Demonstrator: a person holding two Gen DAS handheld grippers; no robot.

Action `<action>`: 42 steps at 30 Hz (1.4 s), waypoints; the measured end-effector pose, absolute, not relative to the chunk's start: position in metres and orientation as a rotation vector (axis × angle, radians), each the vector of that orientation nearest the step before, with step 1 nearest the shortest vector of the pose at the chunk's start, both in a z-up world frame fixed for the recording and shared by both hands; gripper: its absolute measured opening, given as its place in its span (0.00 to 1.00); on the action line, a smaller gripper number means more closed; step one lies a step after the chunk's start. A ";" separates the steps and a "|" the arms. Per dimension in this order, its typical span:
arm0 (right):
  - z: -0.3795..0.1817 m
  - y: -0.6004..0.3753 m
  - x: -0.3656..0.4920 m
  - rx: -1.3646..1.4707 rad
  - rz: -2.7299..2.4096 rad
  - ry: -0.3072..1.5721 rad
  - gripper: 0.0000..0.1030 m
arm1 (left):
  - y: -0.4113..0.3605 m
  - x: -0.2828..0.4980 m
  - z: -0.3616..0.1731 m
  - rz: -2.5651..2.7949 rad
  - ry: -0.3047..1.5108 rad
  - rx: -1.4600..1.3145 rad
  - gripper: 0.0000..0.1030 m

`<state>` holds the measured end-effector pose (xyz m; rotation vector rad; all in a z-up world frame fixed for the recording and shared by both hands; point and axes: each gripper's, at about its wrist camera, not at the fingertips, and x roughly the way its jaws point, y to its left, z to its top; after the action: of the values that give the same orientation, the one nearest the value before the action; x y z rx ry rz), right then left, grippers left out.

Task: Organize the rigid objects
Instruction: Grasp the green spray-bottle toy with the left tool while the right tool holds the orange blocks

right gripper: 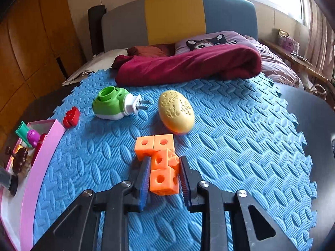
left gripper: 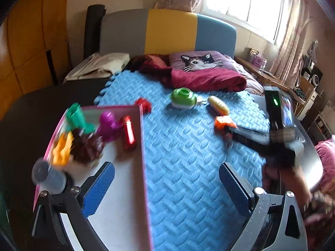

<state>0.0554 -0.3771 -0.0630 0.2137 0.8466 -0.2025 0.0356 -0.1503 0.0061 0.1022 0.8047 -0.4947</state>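
the right gripper (right gripper: 164, 172) is clamped on the orange block piece (right gripper: 162, 163), its blue pads pressing the sides of the lowest cube while the piece rests on the blue foam mat (right gripper: 240, 136), probably so it can be lifted whole. the pink box (left gripper: 141, 138) at the mat's left edge already holds several small toys, so it looks like the sorting bin. the left gripper (left gripper: 167, 186) hangs over that edge with its jaws wide apart and nothing between them. the yellow egg (right gripper: 175, 112), green plug-in (right gripper: 112, 102) and red block (right gripper: 71, 116) wait loose on the mat.
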 end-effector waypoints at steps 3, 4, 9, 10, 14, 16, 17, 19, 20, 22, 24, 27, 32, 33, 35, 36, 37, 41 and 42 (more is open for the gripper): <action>-0.062 -0.384 0.041 0.207 -0.224 0.851 0.25 | -0.172 0.055 0.010 -0.489 0.814 0.097 1.00; -0.063 -0.386 0.034 0.202 -0.236 0.849 0.25 | -0.181 0.064 0.010 -0.477 0.819 0.091 1.00; -0.064 -0.401 0.018 0.287 -0.235 0.822 0.25 | -0.226 0.110 0.004 -0.427 0.861 0.108 1.00; -0.065 -0.402 0.017 0.296 -0.234 0.824 0.25 | -0.233 0.120 0.001 -0.413 0.873 0.119 1.00; -0.066 -0.403 0.017 0.305 -0.232 0.818 0.26 | -0.262 0.149 -0.014 -0.371 0.899 0.174 1.00; -0.067 -0.404 0.016 0.314 -0.229 0.815 0.26 | -0.275 0.164 -0.023 -0.376 0.900 0.206 1.00; -0.067 -0.404 0.016 0.318 -0.228 0.814 0.26 | -0.282 0.172 -0.029 -0.368 0.910 0.231 1.00; -0.067 -0.405 0.015 0.325 -0.226 0.811 0.26 | -0.290 0.184 -0.035 -0.377 0.917 0.243 1.00; -0.067 -0.405 0.015 0.327 -0.226 0.810 0.26 | -0.293 0.187 -0.037 -0.379 0.921 0.243 1.00; -0.068 -0.406 0.015 0.330 -0.224 0.808 0.26 | -0.302 0.197 -0.044 -0.421 0.954 0.243 1.00; -0.068 -0.406 0.015 0.333 -0.226 0.806 0.26 | -0.307 0.203 -0.049 -0.444 0.960 0.260 1.00; -0.068 -0.408 0.014 0.351 -0.220 0.800 0.26 | -0.316 0.208 -0.054 -0.435 0.938 0.322 1.00; -0.069 -0.411 0.012 0.379 -0.211 0.791 0.26 | -0.315 0.218 -0.056 -0.414 0.905 0.314 1.00; -0.069 -0.411 0.012 0.379 -0.211 0.791 0.26 | -0.316 0.220 -0.057 -0.418 0.910 0.310 1.00; -0.069 -0.409 0.012 0.372 -0.216 0.792 0.26 | -0.319 0.222 -0.059 -0.433 0.913 0.302 1.00; -0.069 -0.409 0.012 0.370 -0.217 0.792 0.26 | -0.321 0.223 -0.061 -0.441 0.916 0.302 1.00; -0.069 -0.409 0.012 0.370 -0.218 0.793 0.26 | -0.322 0.223 -0.062 -0.445 0.914 0.304 1.00; -0.069 -0.409 0.012 0.374 -0.217 0.791 0.26 | -0.323 0.223 -0.069 -0.465 0.940 0.279 1.00; -0.069 -0.409 0.012 0.374 -0.217 0.791 0.26 | -0.322 0.223 -0.071 -0.469 0.942 0.269 1.00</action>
<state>0.0122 -0.4092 -0.0687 0.3742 0.7913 -0.2172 0.2229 -0.3221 -0.0705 0.2689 0.9422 -0.4690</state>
